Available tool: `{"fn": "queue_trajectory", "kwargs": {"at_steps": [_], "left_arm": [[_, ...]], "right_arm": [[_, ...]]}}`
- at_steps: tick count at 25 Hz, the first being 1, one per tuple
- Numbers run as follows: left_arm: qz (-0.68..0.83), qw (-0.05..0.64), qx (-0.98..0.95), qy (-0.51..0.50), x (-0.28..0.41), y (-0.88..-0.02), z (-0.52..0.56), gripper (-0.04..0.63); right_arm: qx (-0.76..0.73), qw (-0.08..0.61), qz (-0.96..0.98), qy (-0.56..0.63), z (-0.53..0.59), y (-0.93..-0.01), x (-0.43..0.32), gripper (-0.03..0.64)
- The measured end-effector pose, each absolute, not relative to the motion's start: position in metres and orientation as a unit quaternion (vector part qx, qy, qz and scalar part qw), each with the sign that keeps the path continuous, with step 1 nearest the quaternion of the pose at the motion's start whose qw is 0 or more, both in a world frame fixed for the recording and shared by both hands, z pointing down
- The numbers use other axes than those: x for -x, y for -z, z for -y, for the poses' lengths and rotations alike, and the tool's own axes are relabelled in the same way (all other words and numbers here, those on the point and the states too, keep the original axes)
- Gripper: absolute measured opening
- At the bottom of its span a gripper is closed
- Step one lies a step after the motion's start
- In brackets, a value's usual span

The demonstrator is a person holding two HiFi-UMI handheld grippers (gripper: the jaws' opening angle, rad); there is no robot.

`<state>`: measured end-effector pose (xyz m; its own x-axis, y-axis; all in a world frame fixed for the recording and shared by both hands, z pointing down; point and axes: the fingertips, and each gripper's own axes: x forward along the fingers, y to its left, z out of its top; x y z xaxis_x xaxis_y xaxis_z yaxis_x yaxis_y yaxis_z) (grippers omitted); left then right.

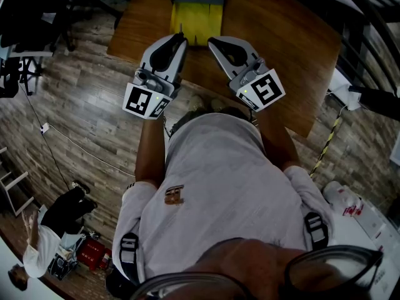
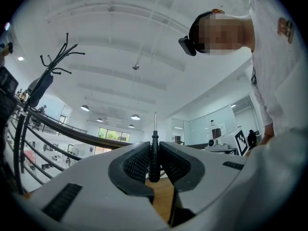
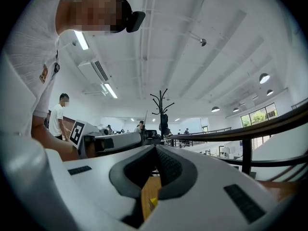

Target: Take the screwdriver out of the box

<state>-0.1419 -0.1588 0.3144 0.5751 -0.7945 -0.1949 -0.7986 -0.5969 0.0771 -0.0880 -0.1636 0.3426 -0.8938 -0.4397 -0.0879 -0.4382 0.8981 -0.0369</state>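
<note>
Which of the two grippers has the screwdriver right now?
The left gripper: its jaws are shut on the screwdriver, clamping its black handle with the shaft sticking out beyond them. The right gripper has its jaws together on nothing.

The left gripper (image 1: 180, 38) and right gripper (image 1: 212, 41) are held side by side over the wooden surface (image 1: 294, 55), tips toward a grey and yellow box (image 1: 197, 19). A thin screwdriver (image 1: 182, 29) pokes out beyond the left jaws, and the right jaws meet at a point.

The screwdriver (image 2: 153, 158) has a black handle, the box (image 1: 197, 20) is yellow and grey, the table (image 1: 281, 42) brown.
</note>
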Motion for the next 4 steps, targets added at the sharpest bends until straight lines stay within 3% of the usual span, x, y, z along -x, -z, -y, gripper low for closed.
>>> {"fn": "queue_trajectory", "kwargs": {"at_steps": [4], "left_arm": [[-0.449, 0.01, 0.887, -0.106, 0.144, -0.3157, 0.1586, 0.074]], "right_arm": [[0.225, 0.046, -0.973, 0.008, 0.1632, -0.3446, 0.0905, 0.032]]}}
